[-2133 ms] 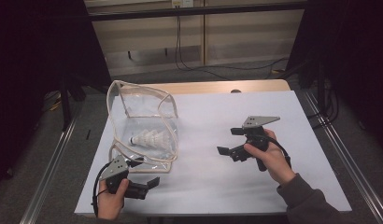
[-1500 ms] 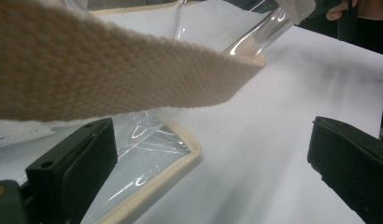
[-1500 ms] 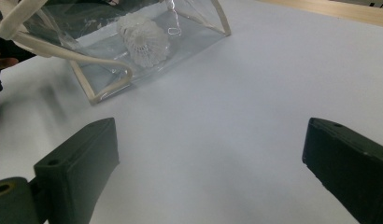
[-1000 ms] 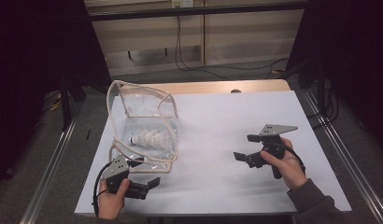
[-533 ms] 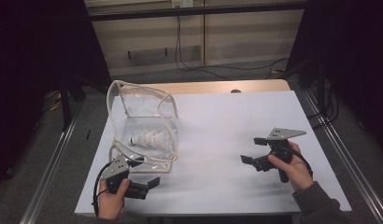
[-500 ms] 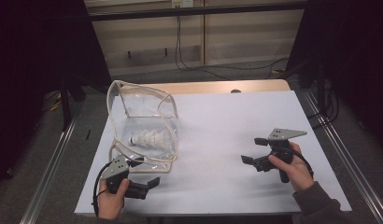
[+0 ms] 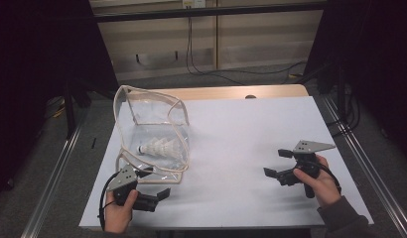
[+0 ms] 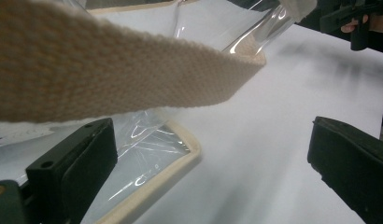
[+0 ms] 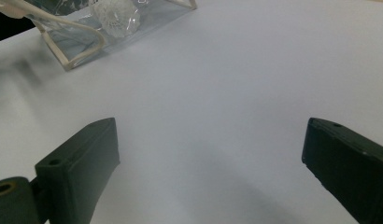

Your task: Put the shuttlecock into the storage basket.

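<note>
A clear plastic bag (image 7: 153,130) with beige trim stands on the left of the white table (image 7: 241,134), with white shuttlecocks (image 7: 157,148) stacked inside it. My left gripper (image 7: 154,184) sits open at the bag's near edge, by its beige strap (image 7: 142,174). In the left gripper view the strap (image 8: 110,70) crosses above the open left gripper (image 8: 208,154), and the bag's trimmed corner (image 8: 180,154) lies between the jaws. My right gripper (image 7: 275,162) is open over bare table at the near right. The right gripper (image 9: 208,154) faces the bag (image 9: 77,37) and a shuttlecock (image 9: 117,14) from afar.
Metal rails (image 7: 363,163) run along both sides of the table. Cables (image 7: 201,64) hang on the wall behind. The table's wooden far edge (image 7: 231,92) shows past the white sheet. The right gripper (image 8: 358,16) appears far off in the left gripper view.
My right gripper has moved right and toward the near edge, away from the bag, staying open. The left gripper and the bag have not moved.
</note>
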